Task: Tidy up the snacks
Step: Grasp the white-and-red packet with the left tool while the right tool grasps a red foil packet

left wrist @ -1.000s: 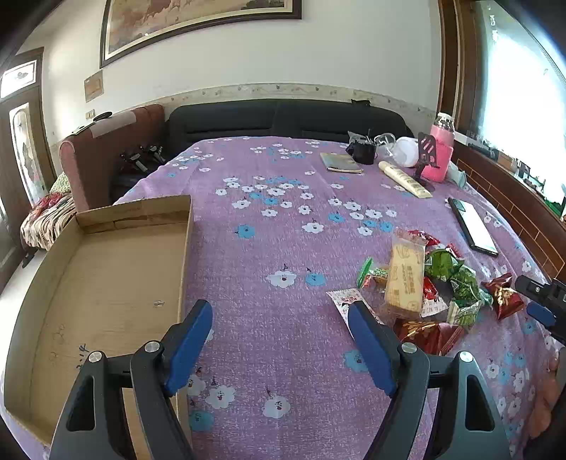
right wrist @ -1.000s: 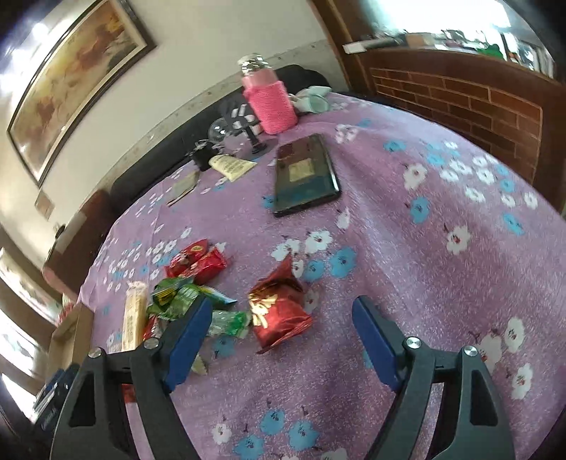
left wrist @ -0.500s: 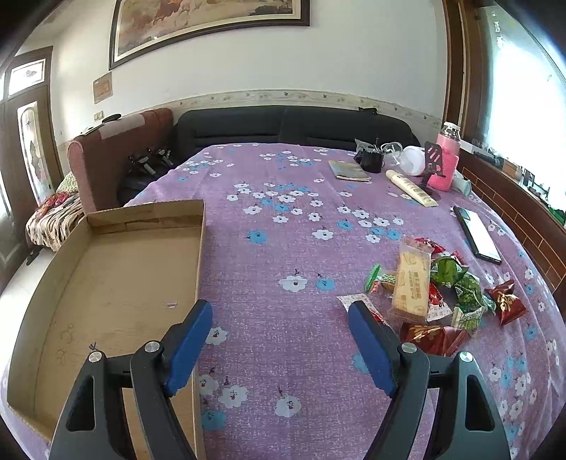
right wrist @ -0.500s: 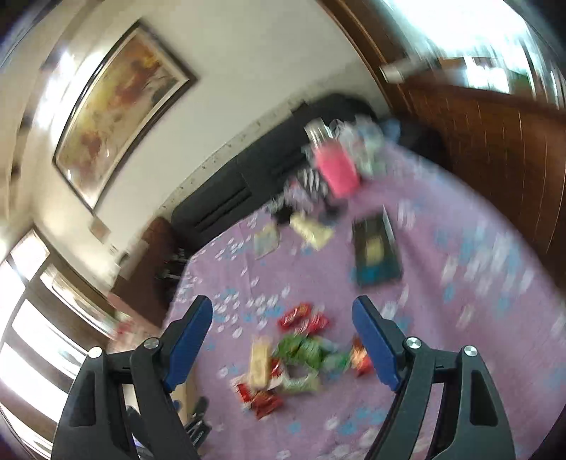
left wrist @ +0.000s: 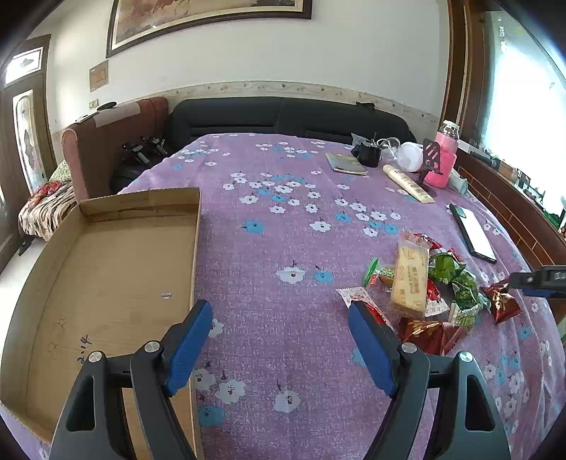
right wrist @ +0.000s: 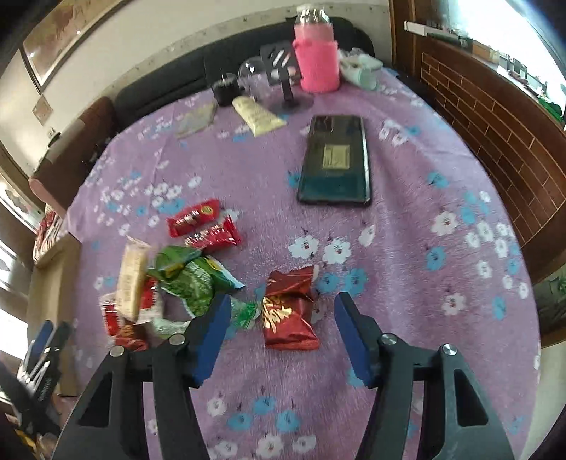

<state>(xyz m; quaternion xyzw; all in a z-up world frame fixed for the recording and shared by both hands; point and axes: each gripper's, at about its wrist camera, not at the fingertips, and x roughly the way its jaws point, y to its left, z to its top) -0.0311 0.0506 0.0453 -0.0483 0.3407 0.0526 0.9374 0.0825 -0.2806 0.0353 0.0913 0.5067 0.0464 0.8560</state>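
right fingers point(right wrist: 345, 332) closing, part open, straddling red snack packet point(right wrist: 289, 313), not gripping.

A bright room with a white wall point(left wrist: 353, 53) carrying a large dark-framed painting point(left wrist: 208, 21) and a pale patterned border strip point(left wrist: 283, 86) below it. A black sofa point(left wrist: 283, 116) stands against that wall, beside a reddish-brown armchair point(left wrist: 106, 148). Strong daylight pours through a window point(left wrist: 523, 106) on the right (dark wooden frame), above a brown brick-patterned ledge point(right wrist: 495, 116). A glazed wooden door point(left wrist: 24, 141) stands at the far left
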